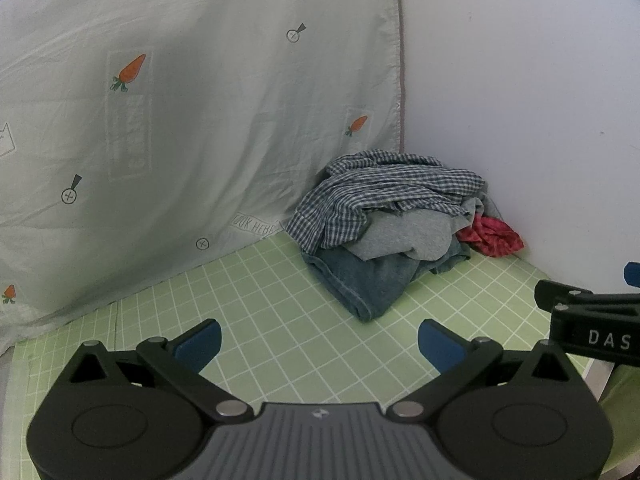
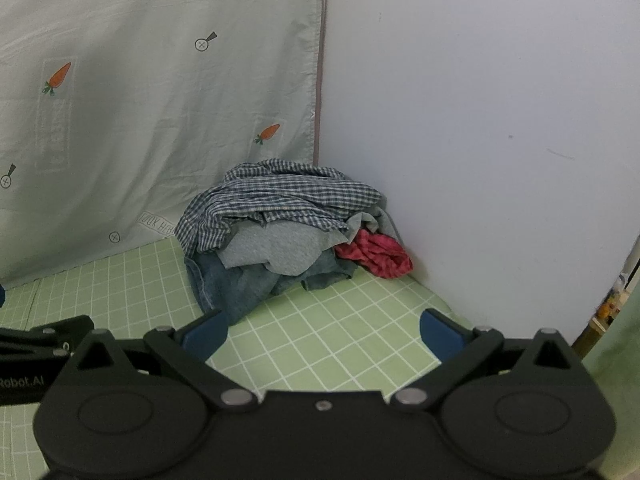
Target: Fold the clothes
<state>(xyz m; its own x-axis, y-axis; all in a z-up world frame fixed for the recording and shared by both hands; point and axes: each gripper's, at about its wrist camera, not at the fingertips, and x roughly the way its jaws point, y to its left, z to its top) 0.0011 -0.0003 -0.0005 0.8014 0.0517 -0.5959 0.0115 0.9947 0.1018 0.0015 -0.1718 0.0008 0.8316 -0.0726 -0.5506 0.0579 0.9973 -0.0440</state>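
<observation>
Pale green surface [image 1: 280, 280] with white grid lines fills the lower half. Hanging sheet [image 1: 180, 120] at 10 o'clock, light grey-green, printed with carrots, arrows, "LOOK HERE" text. Plain white wall [image 1: 520, 100] at 2 o'clock, meeting the sheet in a corner at 12. Soft, even light. In the right wrist view, cluttered gap [image 2: 612, 304] at 3 o'clock, blurred.

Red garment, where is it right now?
In both wrist views the red garment lies at the pile's right edge, against the white wall, beside the grey top.
</observation>
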